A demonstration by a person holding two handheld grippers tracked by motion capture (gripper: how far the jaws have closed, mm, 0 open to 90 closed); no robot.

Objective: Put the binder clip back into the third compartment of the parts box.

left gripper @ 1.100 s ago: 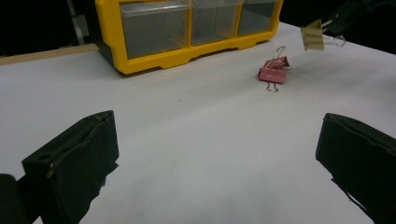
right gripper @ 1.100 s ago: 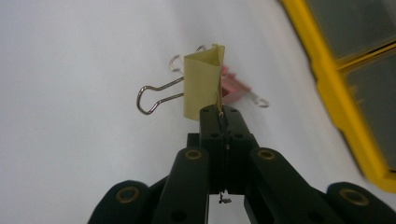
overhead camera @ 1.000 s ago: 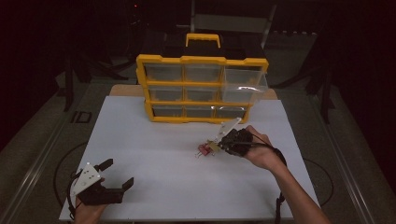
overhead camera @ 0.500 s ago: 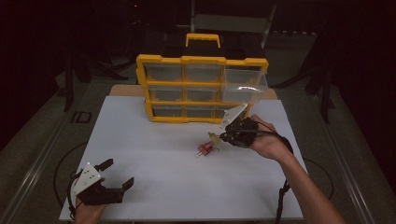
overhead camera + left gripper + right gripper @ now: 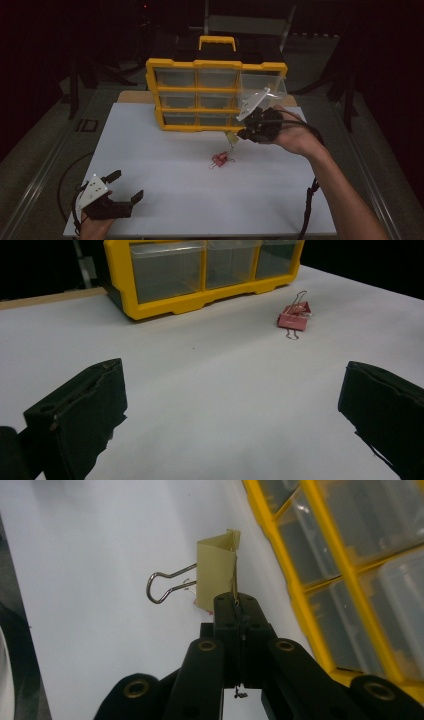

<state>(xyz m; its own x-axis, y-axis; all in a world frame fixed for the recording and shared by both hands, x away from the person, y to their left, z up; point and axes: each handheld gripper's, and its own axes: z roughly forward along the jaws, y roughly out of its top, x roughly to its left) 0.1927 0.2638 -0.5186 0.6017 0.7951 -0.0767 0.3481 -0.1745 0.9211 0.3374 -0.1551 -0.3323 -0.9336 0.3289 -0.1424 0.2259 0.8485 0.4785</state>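
Right gripper [image 5: 239, 134]: jaws clamped on one wire handle of the yellow binder clip [image 5: 216, 573], held in the air just in front of the yellow drawer organizer [image 5: 216, 94].
Pink binder clips [image 5: 220, 160]: on the white tabletop [image 5: 165, 165], near the organizer's front.
Left gripper [image 5: 125, 186]: jaws spread wide with nothing between them, well apart from the organizer.

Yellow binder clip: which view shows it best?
The right gripper view. The yellow binder clip fills the middle there, pinched by one wire handle between the shut jaws of the right gripper, its other handle sticking out sideways. The high view shows it as a small pale speck hanging under that gripper.
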